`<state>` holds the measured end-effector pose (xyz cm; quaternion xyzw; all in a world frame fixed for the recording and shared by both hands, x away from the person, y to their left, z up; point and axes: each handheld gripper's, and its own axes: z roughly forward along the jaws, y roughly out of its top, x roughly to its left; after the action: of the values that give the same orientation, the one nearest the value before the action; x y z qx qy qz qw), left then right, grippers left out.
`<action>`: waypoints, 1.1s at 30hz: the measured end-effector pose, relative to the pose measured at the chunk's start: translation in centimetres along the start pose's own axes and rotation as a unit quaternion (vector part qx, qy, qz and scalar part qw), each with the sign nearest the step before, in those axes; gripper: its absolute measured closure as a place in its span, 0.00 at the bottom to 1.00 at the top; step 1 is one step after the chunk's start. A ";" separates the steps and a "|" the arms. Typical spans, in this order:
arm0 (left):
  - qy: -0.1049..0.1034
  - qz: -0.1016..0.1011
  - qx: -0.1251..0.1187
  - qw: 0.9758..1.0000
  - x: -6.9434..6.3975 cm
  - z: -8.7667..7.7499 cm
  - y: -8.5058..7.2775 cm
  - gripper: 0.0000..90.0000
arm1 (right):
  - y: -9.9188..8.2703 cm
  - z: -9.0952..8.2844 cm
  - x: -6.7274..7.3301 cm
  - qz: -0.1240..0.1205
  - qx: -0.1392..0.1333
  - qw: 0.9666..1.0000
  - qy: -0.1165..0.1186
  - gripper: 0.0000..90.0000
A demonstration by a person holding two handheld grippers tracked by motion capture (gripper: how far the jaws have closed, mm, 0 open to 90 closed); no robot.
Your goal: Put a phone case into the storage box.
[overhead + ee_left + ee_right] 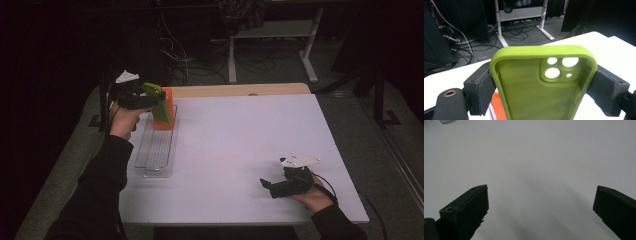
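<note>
Lime-green soft silicone phone case (541, 85): I am gripping its long edges between left gripper (541, 95) pads, above clear plastic rack (156, 150); light, flexible, squeezing gently. Right gripper (541, 207) idling open, empty.

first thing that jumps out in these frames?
The lime-green phone case, clamped by its side edges between the left gripper's fingers, held over the far end of a clear tray where an orange case stands. Then the right gripper, open, resting on the white table at the near right.
</note>
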<state>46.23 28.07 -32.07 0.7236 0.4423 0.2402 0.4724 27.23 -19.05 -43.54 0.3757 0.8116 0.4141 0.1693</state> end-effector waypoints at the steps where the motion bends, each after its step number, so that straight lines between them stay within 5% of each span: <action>1: 0.003 -0.001 0.000 1.000 0.0 0.1 -0.1 0.17 | 0.0 0.0 0.0 0.000 -0.001 1.000 0.001 0.00; 33: 0.048 -0.013 0.030 0.998 -0.2 2.5 -4.1 0.16 | 0.0 -0.1 0.0 0.005 -0.001 1.000 0.003 0.00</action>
<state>46.35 27.43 -36.80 0.7190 0.4808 0.2556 0.4319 27.19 -19.11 -43.44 0.3781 0.8100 0.4169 0.1649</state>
